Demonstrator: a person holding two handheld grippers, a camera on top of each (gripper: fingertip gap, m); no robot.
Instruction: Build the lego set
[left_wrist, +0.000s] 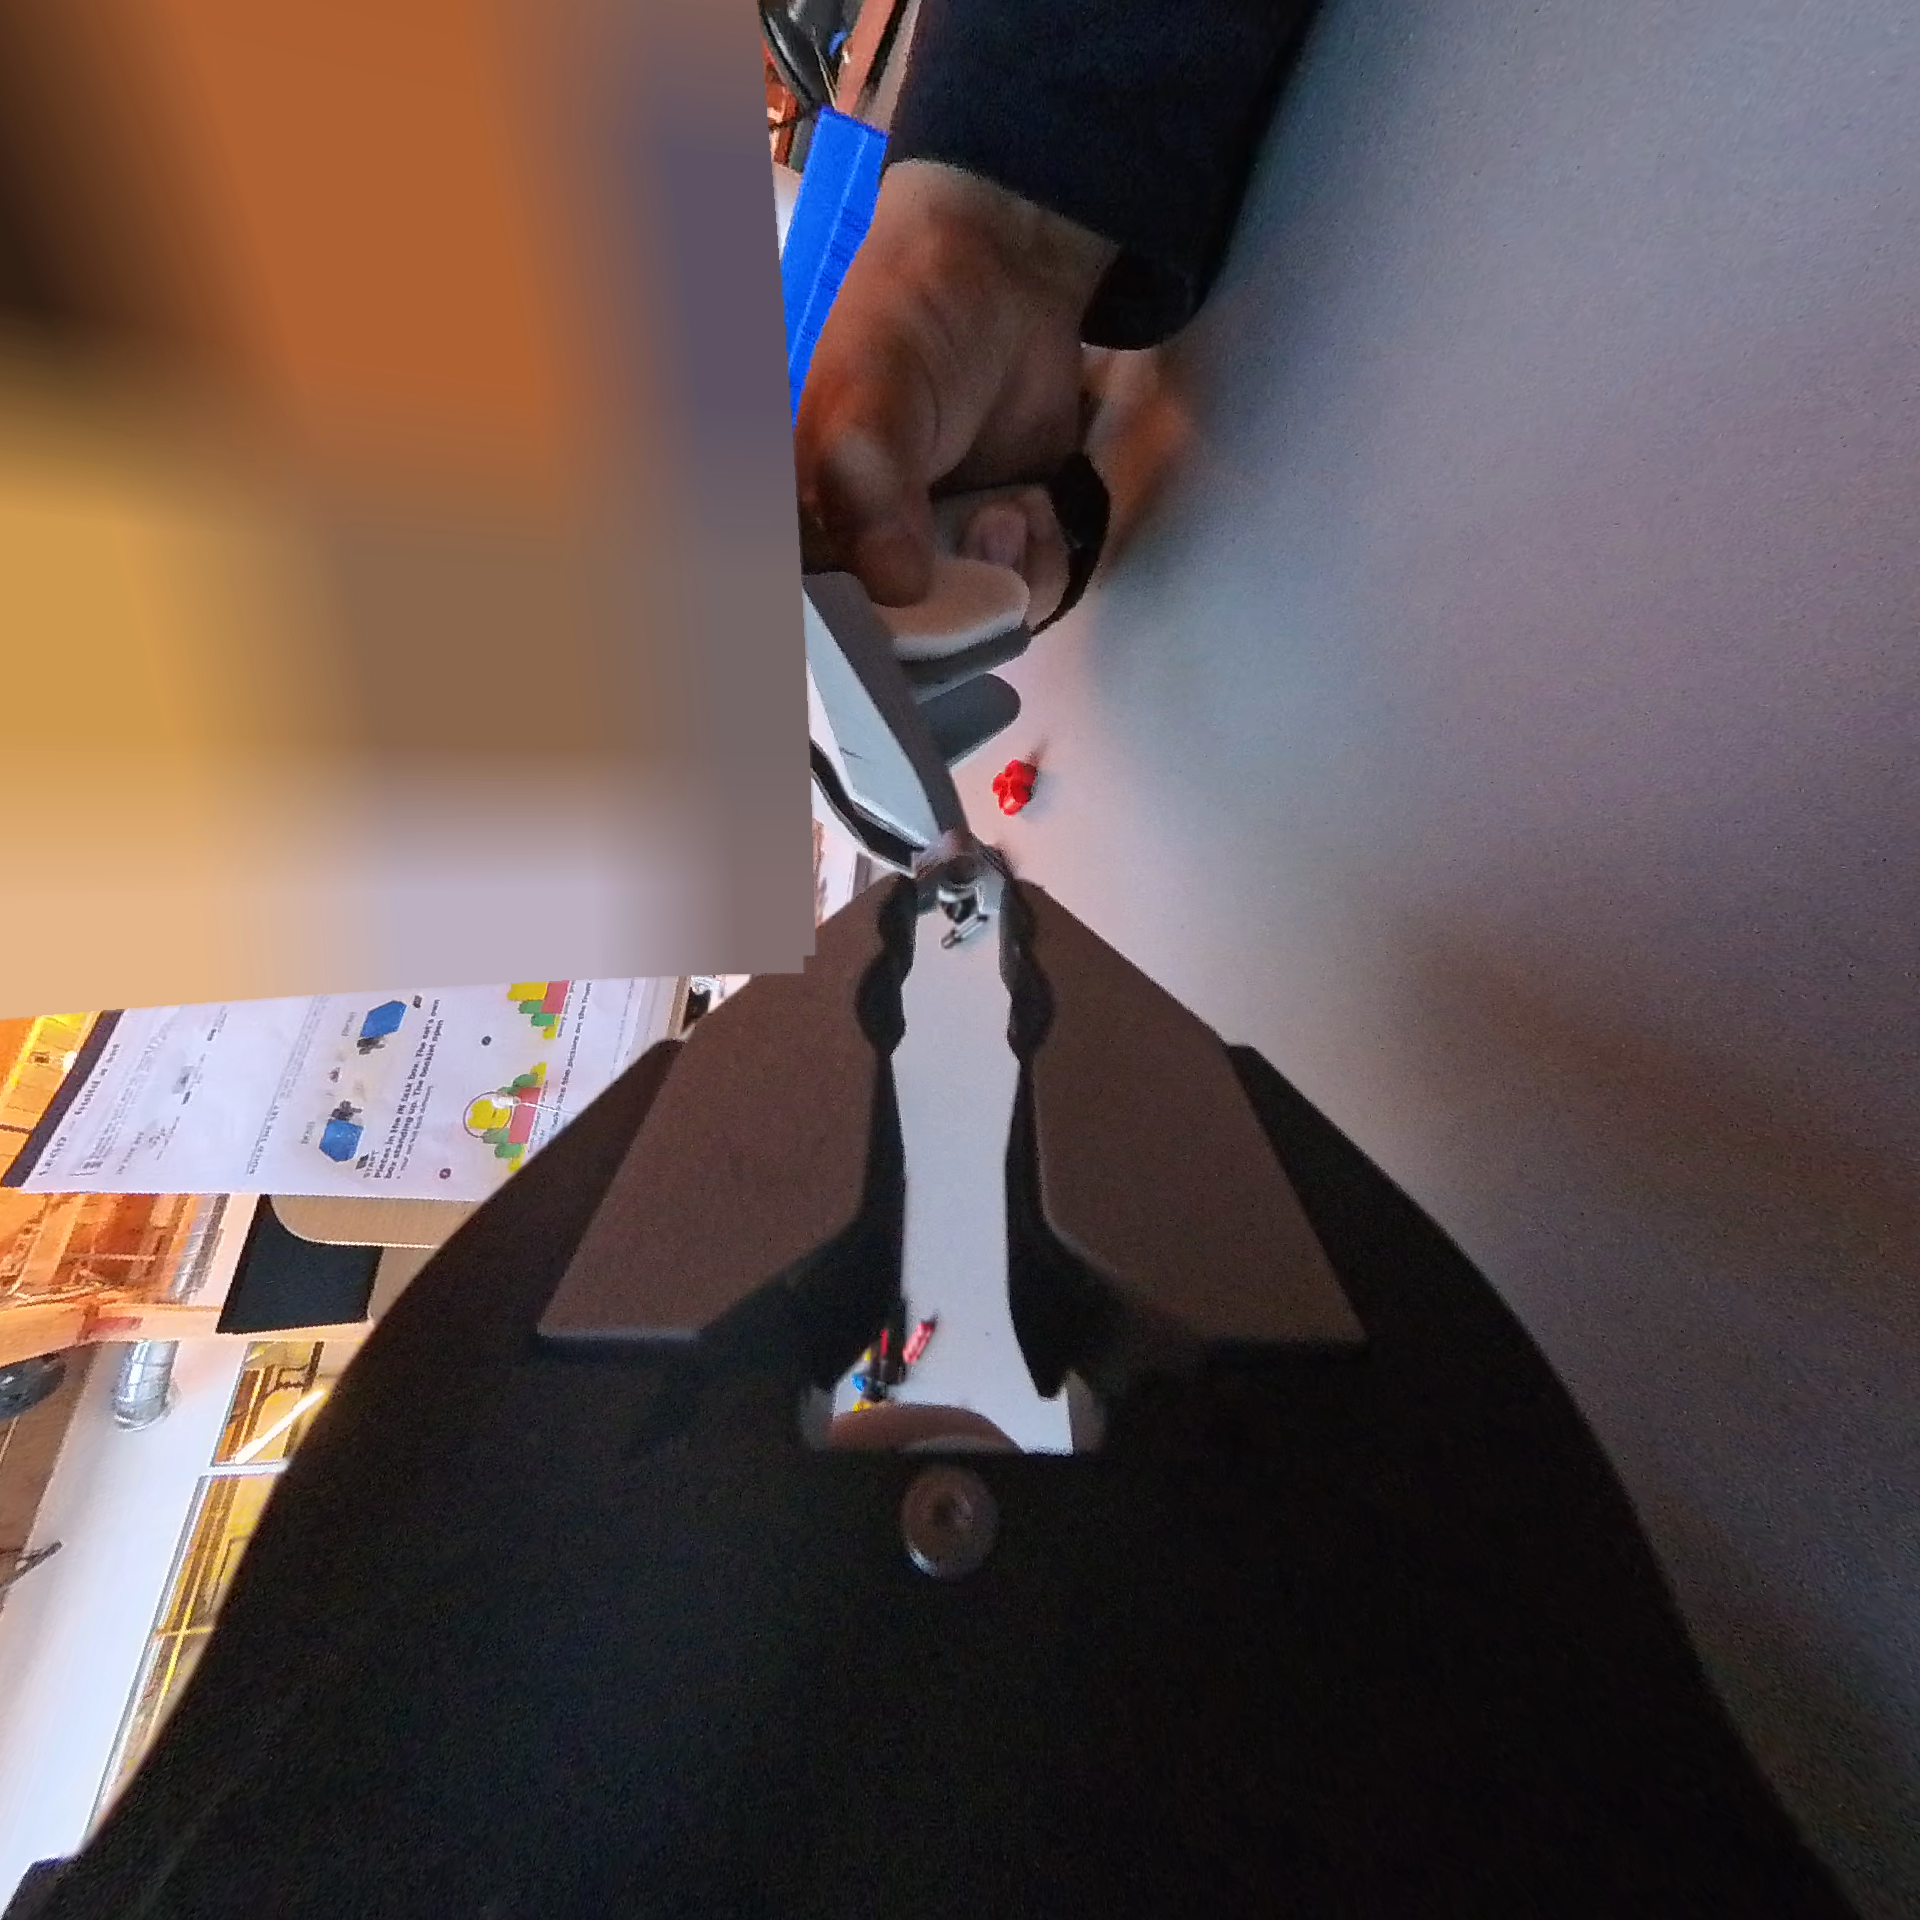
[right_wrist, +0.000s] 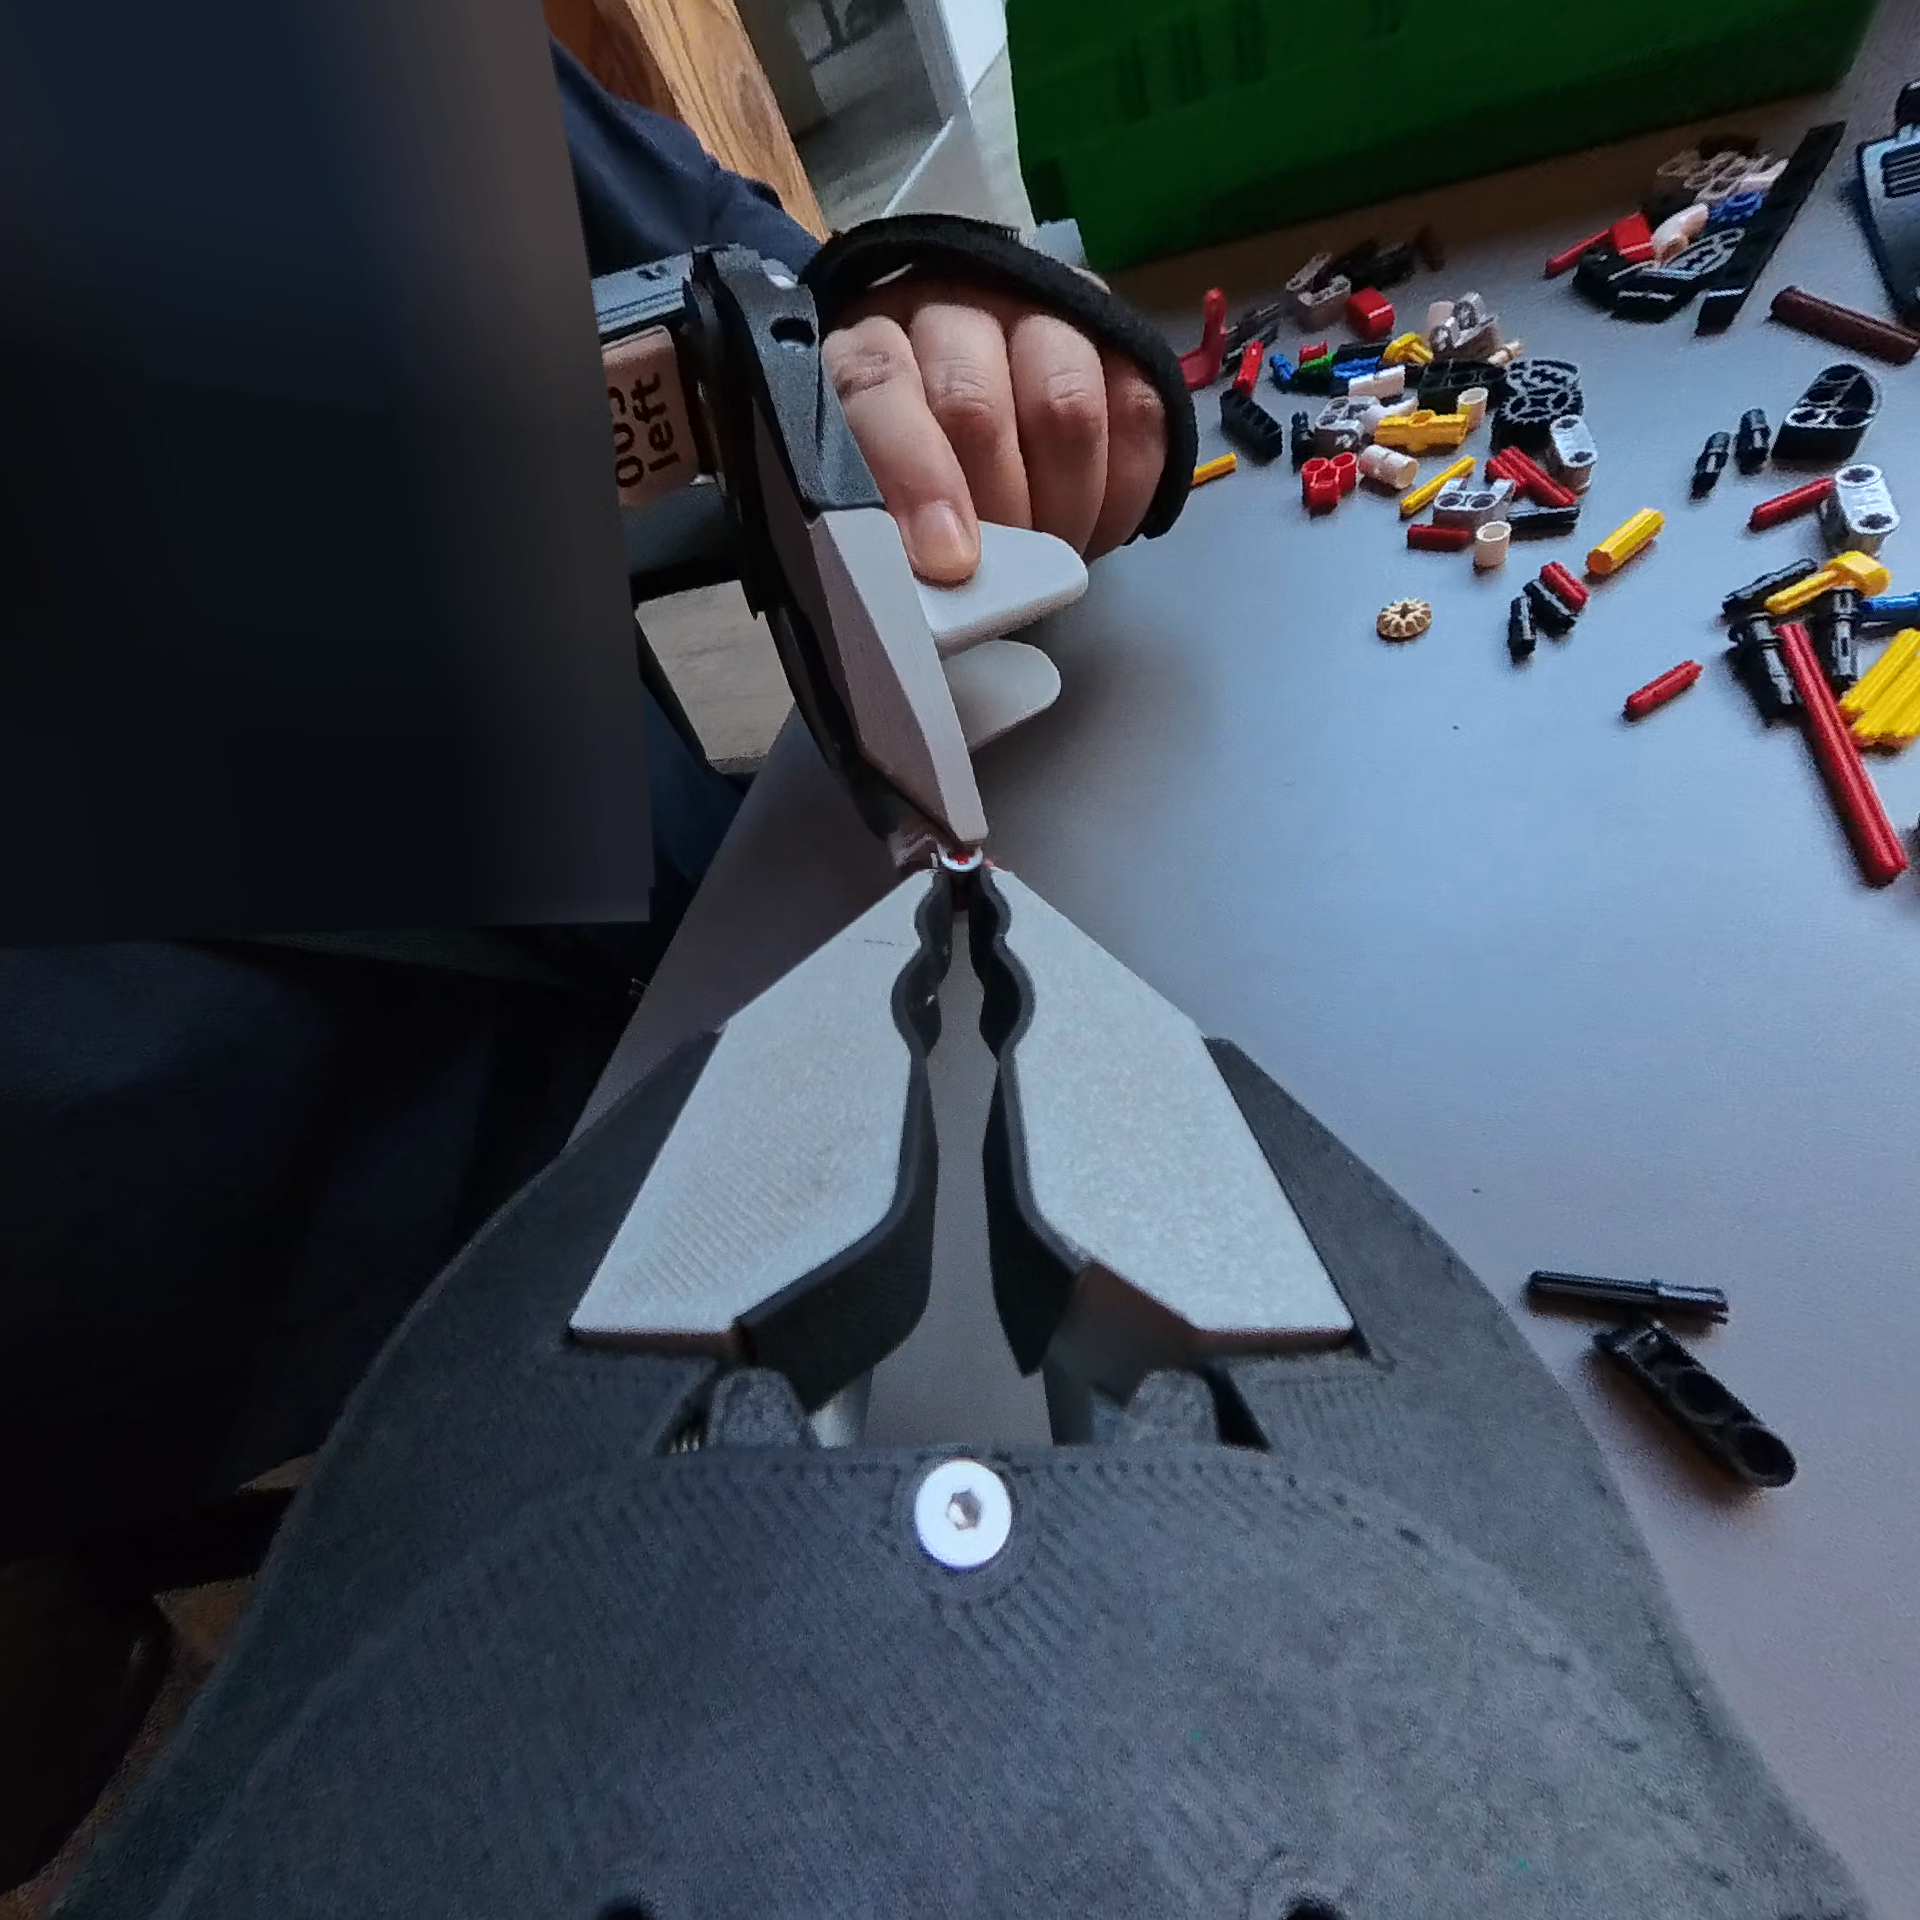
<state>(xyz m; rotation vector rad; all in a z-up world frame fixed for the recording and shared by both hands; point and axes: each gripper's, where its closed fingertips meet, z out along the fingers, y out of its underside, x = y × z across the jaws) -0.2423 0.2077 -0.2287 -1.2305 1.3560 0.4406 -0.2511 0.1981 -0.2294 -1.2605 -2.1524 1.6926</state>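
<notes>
Left hand-held gripper (left_wrist: 958, 904): closed on a small grey connector piece (left_wrist: 964, 902), held at the very fingertips. The piece had a red centre in the right wrist view.
Right hand-held gripper (right_wrist: 961, 883): fingertips drawn together, tip to tip with the left one and touching the grey connector piece. A thin dark sliver showed between the pads. Could not tell whether it was a part being pinched.
Position: both tips met above the table (left_wrist: 1455, 727), close to the edge beside the person's lap. The piece was clear of the surface.
Hand (right_wrist: 997, 416): wrapped round the left handle under a black strap, one finger on the grey trigger.
Nearby, close: one red piece (left_wrist: 1013, 787) lay alone on the table just beyond the tips.
Nearby, far: a scatter of loose building parts (right_wrist: 1507, 436) lay toward the far edge in front of a green crate (right_wrist: 1351, 125). A black pin (right_wrist: 1626, 1297) and a black beam (right_wrist: 1694, 1392) lay apart near the right edge.
Background: a printed sheet (left_wrist: 312, 1091) stood beyond the table.
Risk 1: the hold was at the extreme tips only. A sideways push from the right gripper could twist the piece out.
Risk 2: a dropped piece would likely fall off the table edge, since the tips were so near it.
Risk 3: misaligned tips could jam, or flick a thin part away.
</notes>
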